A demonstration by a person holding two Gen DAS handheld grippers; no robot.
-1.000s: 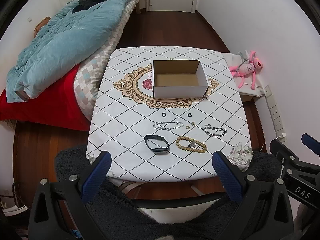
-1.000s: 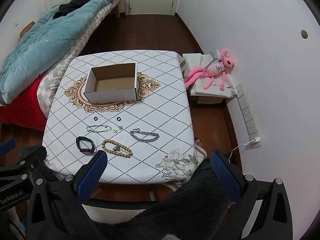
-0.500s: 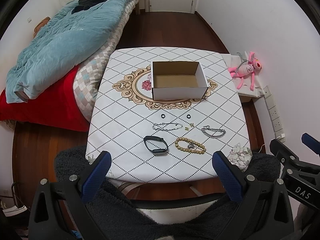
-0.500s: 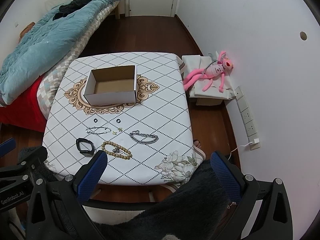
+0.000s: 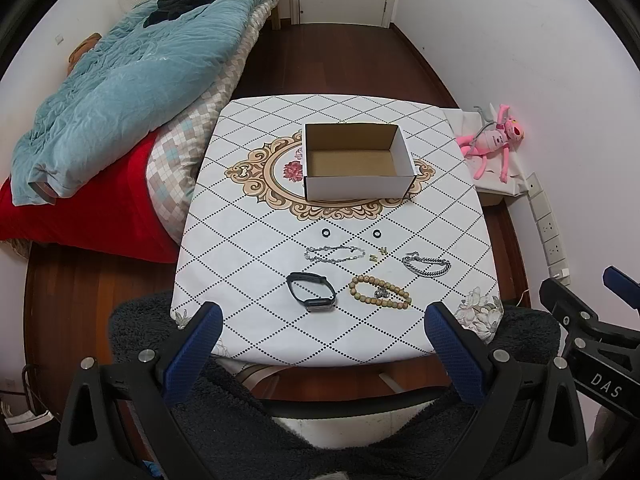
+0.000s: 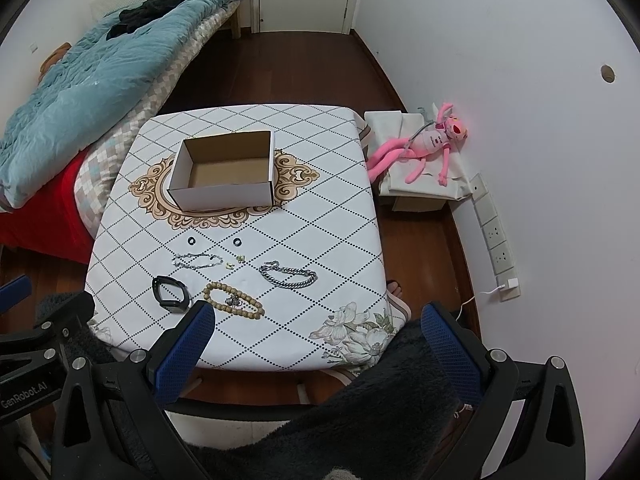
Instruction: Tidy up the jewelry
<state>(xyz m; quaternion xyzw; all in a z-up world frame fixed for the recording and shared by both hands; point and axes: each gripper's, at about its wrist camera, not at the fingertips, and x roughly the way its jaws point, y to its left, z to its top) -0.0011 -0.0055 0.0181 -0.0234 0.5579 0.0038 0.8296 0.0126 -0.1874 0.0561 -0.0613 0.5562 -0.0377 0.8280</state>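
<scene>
Only my right view showed the round wall hole; both grippers gaped empty; the wooden bead bracelet lay ten-to-four.

You can read "DAS" in white letters on the black plastic body of the right gripper, seen from the left wrist view. "GenRobot.AI" stands in white on the black plastic body of the left gripper, seen from the right wrist view.

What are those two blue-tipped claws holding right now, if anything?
Nothing. The left gripper and right gripper are both open and empty, short of the table; the jewelry, like the bead bracelet, lies untouched.
</scene>
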